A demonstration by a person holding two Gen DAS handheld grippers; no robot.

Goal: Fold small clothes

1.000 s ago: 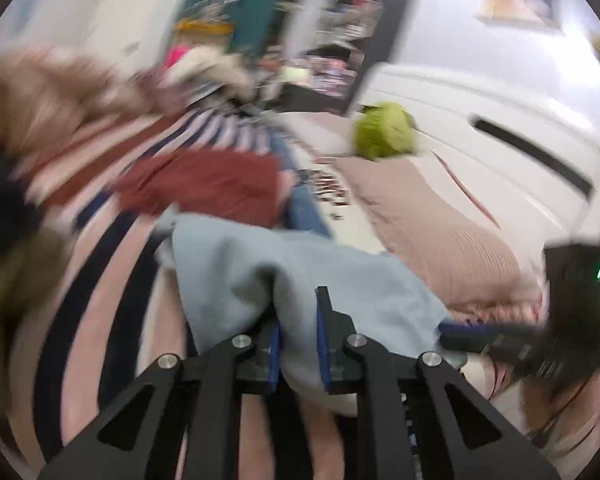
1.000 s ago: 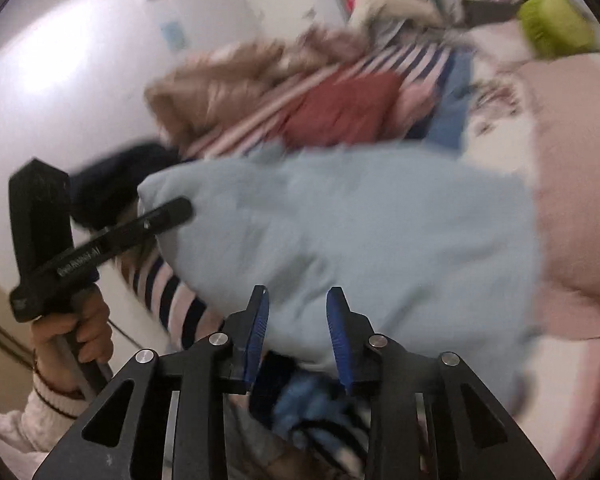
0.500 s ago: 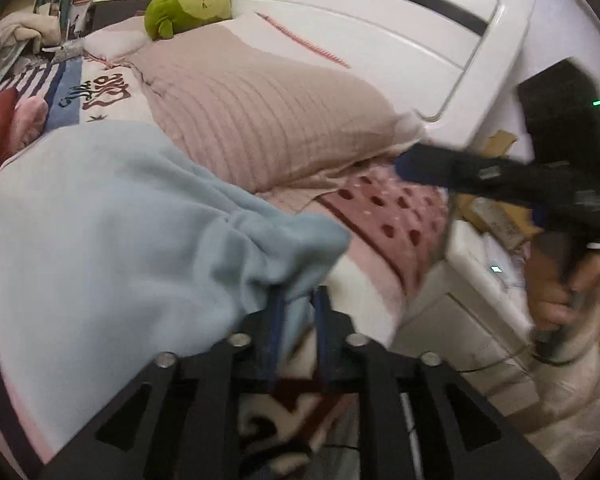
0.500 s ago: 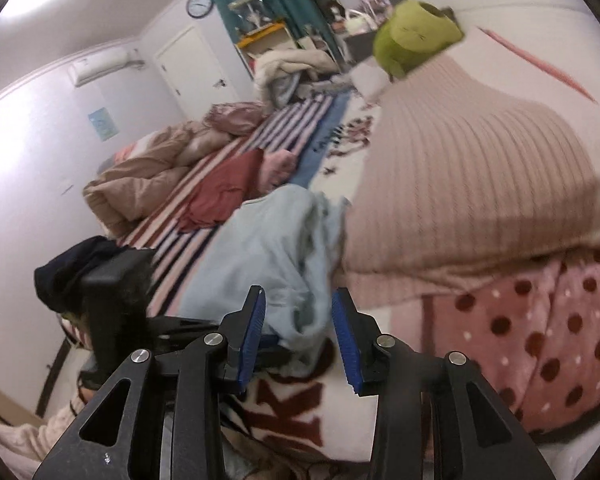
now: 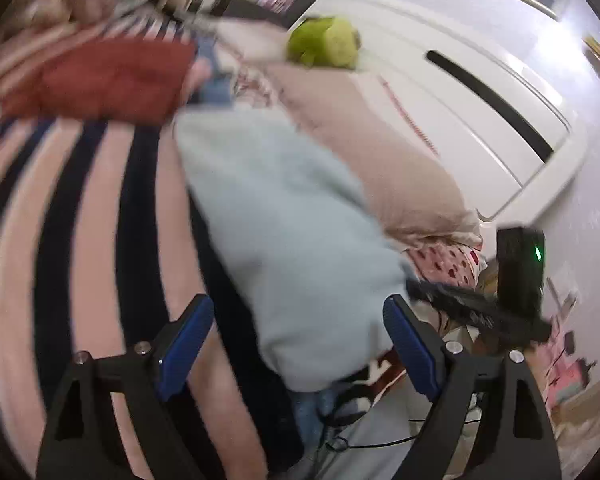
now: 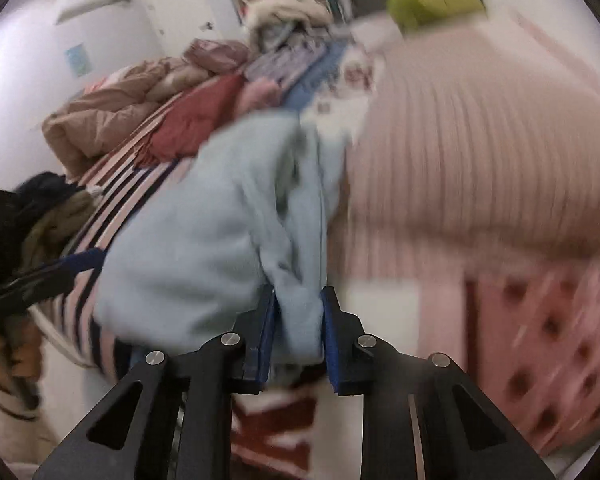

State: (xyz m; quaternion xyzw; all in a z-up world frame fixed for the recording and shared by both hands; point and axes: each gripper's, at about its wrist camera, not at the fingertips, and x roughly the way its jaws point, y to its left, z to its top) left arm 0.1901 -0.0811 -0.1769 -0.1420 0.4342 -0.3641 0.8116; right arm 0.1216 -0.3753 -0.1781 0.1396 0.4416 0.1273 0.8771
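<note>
A light blue garment [image 5: 288, 232] lies on the striped bed cover [image 5: 80, 208], beside the pink pillow. My left gripper [image 5: 300, 328] is open wide, its blue pads on either side of the garment's near end, holding nothing. In the right wrist view the same light blue garment [image 6: 220, 232] is bunched, and my right gripper [image 6: 298, 320] is shut on its near edge. The right gripper's body [image 5: 516, 280] shows at the right of the left wrist view. Both views are blurred by motion.
A dark red garment [image 5: 100, 76] lies farther up the bed. A ribbed pink pillow [image 6: 480, 152] and a green plush toy [image 5: 324, 46] lie by the white headboard [image 5: 460, 92]. A tan duvet [image 6: 112, 108] and dark clothes [image 6: 44, 192] are piled at the left.
My left gripper has let go of the blue garment and opened wide. My right gripper has closed on the garment's edge. Both cameras have swung.
</note>
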